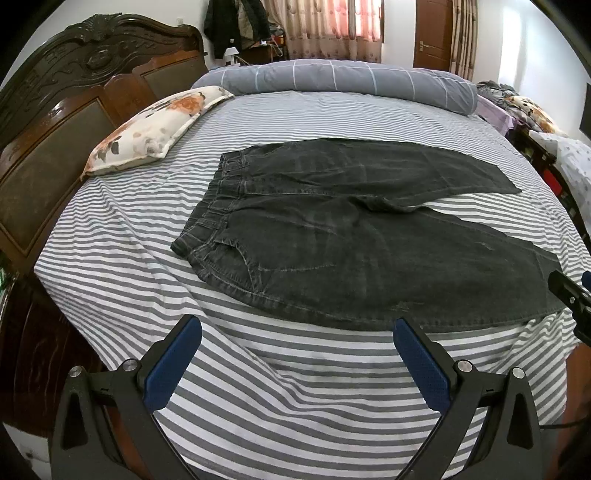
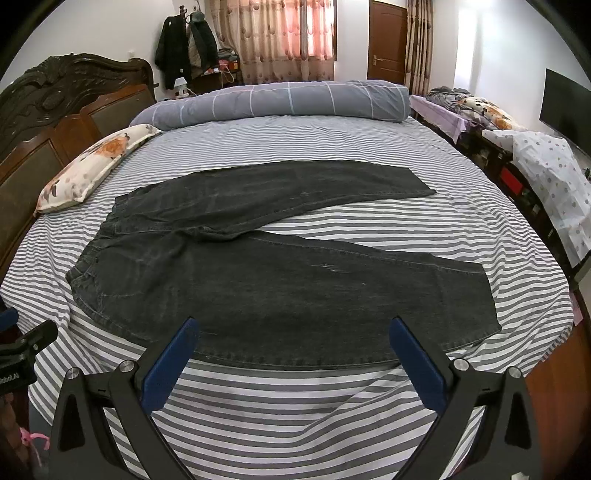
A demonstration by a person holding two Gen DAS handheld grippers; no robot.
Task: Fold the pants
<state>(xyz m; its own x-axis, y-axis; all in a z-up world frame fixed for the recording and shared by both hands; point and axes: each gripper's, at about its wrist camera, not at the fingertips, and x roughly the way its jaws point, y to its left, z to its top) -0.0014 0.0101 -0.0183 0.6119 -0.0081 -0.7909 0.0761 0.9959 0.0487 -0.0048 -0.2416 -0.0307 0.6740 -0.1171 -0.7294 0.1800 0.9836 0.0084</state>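
denim pants flat on striped bed | floral pillow nearby | left claw, right claw agape, seemingly above sheet

1. Grey-and-white striped bedsheet fills the centre of the frame.
2. Floral pillow, upper left.
3. Carved wooden headboard, far left.
4. Rolled grey checked quilt, top centre.
5. Curtains and brown door, top.

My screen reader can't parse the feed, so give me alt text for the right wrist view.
Dark grey jeans lie flat and unfolded on a striped bedsheet, waistband to the left and legs spread apart to the right. The open right gripper hovers at the near leg's edge. A floral pillow and rolled grey duvet lie beyond.
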